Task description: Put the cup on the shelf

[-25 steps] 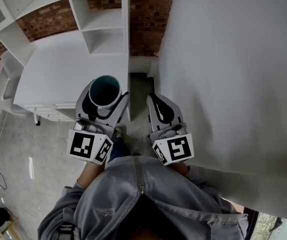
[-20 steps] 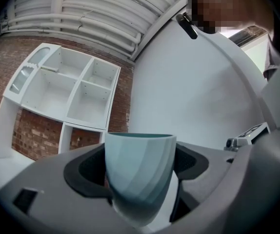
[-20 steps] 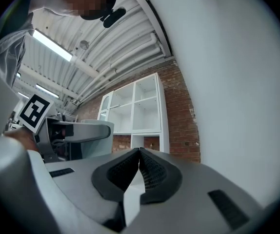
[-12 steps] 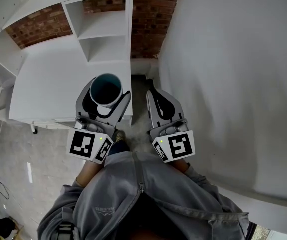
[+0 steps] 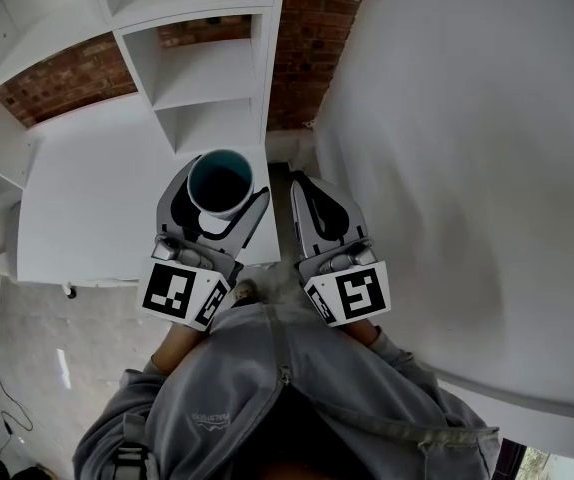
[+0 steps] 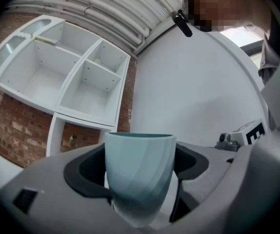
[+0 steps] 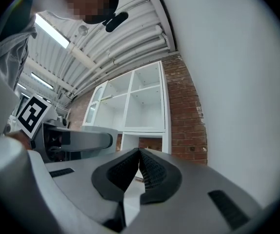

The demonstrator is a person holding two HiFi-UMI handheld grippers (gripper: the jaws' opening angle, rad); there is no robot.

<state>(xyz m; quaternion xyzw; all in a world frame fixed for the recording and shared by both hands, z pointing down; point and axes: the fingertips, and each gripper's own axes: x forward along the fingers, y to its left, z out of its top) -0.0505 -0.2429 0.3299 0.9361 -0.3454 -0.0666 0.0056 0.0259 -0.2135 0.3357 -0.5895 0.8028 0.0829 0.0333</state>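
Note:
A pale teal cup [image 5: 220,181] stands upright between the jaws of my left gripper [image 5: 217,190], which is shut on it; the same cup [image 6: 140,174] fills the middle of the left gripper view. The cup hangs over the near right corner of a white counter [image 5: 107,188]. Ahead of it rises a white shelf unit [image 5: 202,68] with open compartments against a brick wall; that shelf unit [image 6: 76,77] also shows in the left gripper view. My right gripper [image 5: 307,190] is shut and empty, just right of the cup, with its jaws [image 7: 139,165] pressed together.
A large white wall panel [image 5: 467,168] fills the right side. A brick wall [image 5: 312,43] shows between shelf and panel, with a narrow floor gap [image 5: 279,168] below it. Grey floor [image 5: 27,368] lies at the lower left. My grey sweatshirt [image 5: 277,398] fills the bottom.
The view has moved forward: the shelf and counter have come nearer and lower in the head view. The left gripper with the cup has edged slightly forward and right. The right gripper keeps its place.

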